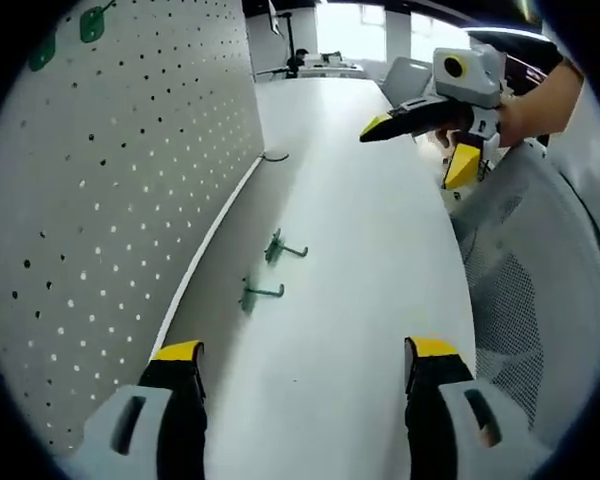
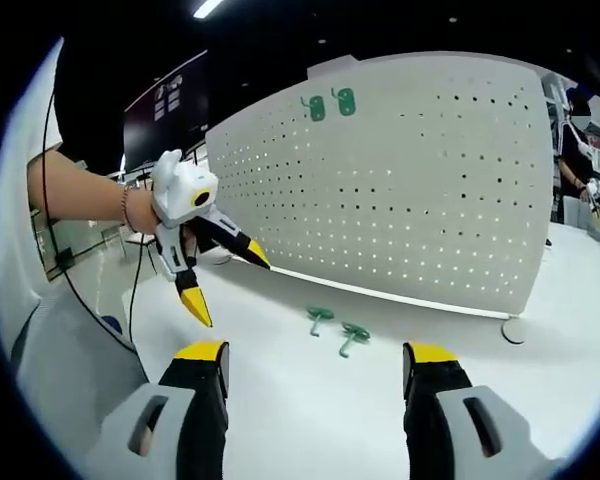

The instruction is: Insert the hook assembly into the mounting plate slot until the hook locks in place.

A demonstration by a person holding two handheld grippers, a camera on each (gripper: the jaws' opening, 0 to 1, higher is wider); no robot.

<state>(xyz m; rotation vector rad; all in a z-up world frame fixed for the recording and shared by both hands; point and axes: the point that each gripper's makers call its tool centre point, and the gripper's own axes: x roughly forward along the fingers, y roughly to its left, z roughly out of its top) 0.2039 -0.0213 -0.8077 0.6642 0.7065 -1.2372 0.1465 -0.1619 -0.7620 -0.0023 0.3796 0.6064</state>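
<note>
Two green hooks lie loose on the white table near the foot of a white pegboard [image 1: 110, 200]: one hook [image 1: 280, 248] farther off, the other hook [image 1: 255, 293] closer. They also appear in the right gripper view as hook [image 2: 320, 317] and hook [image 2: 353, 334] before the pegboard [image 2: 400, 190]. Two green hooks hang high on the board [image 2: 330, 104]. My left gripper [image 1: 305, 365] is open above the table, short of the hooks. My right gripper [image 2: 315, 365] is open too, with nothing between its jaws. Each gripper shows in the other's view, right gripper [image 1: 420, 140] and left gripper [image 2: 225, 275], both open.
A grey mesh chair back [image 1: 520, 290] stands at the table's right edge. The pegboard's foot [image 2: 513, 330] rests on the table. A person stands at the far right [image 2: 580, 160]. More desks and monitors fill the background.
</note>
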